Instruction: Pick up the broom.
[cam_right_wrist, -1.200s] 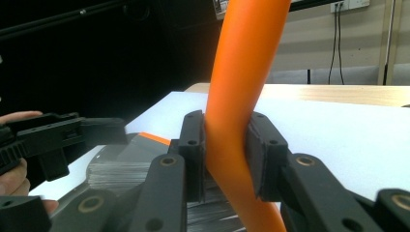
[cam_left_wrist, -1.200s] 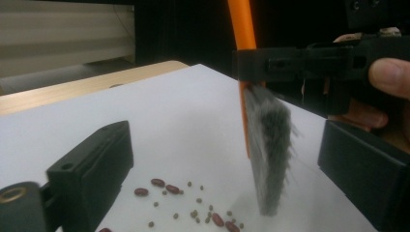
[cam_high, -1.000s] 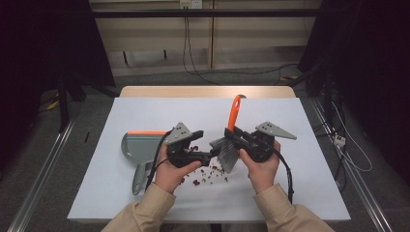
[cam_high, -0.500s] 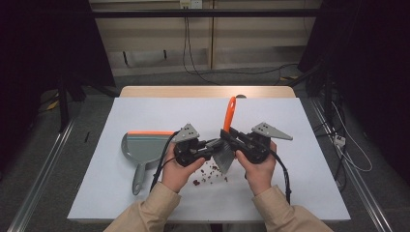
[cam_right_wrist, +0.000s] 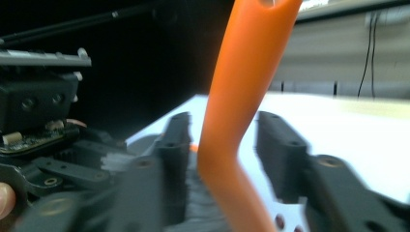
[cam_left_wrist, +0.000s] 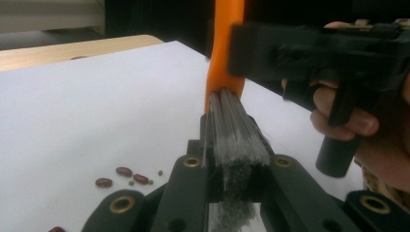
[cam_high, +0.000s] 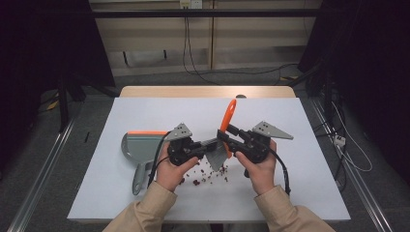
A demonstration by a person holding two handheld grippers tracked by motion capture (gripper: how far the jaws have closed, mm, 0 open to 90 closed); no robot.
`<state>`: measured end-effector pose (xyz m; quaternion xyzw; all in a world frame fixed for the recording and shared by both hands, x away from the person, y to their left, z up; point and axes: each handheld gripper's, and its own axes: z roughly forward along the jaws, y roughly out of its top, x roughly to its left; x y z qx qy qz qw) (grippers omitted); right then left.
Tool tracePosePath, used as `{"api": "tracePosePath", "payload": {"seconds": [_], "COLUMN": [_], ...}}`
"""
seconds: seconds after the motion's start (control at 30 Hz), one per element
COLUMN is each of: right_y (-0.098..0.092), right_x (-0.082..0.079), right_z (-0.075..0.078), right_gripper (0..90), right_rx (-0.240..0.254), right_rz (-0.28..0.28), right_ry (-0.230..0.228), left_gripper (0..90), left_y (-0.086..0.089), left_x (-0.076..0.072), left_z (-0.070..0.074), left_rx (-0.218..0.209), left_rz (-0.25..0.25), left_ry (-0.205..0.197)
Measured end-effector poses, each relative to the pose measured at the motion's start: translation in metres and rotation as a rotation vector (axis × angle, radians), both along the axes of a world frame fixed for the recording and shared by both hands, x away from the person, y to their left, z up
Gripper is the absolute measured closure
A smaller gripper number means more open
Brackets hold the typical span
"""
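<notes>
While bristles (cam_left_wrist: 237, 140) fill left view; dustpan (cam_high: 138, 147) above.

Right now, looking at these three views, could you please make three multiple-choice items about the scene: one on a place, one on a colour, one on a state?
1. Where does the dustpan lie?
A. by the left claw
B. by the right claw
C. on the floor

2. What colour is the brush handle?
A. blue
B. orange
C. green

3. What is the left claw doing?
A. standing open above the beans
B. gripping the dustpan
C. clamping the brush bristles

Key: 1 A, the high view shows it on the table by that claw. 2 B, every view shows orange. 3 C, the left gripper view shows bristles pinched between its jaws.
</notes>
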<state>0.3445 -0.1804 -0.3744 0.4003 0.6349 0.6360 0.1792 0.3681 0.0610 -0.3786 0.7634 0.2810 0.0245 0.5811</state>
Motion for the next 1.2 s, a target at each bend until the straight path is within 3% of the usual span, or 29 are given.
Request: {"api": "tracePosePath", "payload": {"seconds": [0.13,0.37,0.47,0.53,0.73,1.2], "right_y": [-0.011,-0.024,-0.027,-0.028,-0.030,-0.028], "right_x": [0.003,0.005,0.006,0.007,0.009,0.013], "right_z": [0.002,-0.002,-0.005,-0.007,-0.012,-0.022], "right_gripper": [35.2,29.5,27.1,27.0,27.0,31.2], "right_rx": [-0.002,-0.038,-0.055,-0.082,-0.086,-0.057], "right_rz": [0.041,0.112,0.138,0.142,0.207,0.267], "right_ry": [-0.009,-0.034,-0.022,-0.009,0.012,0.059], "left_gripper": [84.3,84.2,84.1,84.1,84.1,84.1], "left_y": [0.009,0.017,0.018,0.018,0.020,0.022], "left_x": [0.001,0.003,0.004,0.004,0.004,0.002], "left_z": [0.006,0.011,0.011,0.011,0.013,0.018], "left_rx": [-0.013,-0.016,-0.010,-0.010,-0.022,-0.045], "left_rz": [0.004,0.018,0.013,0.007,-0.009,-0.046], "left_ry": [-0.005,-0.019,-0.021,-0.018,-0.014,-0.011]}}
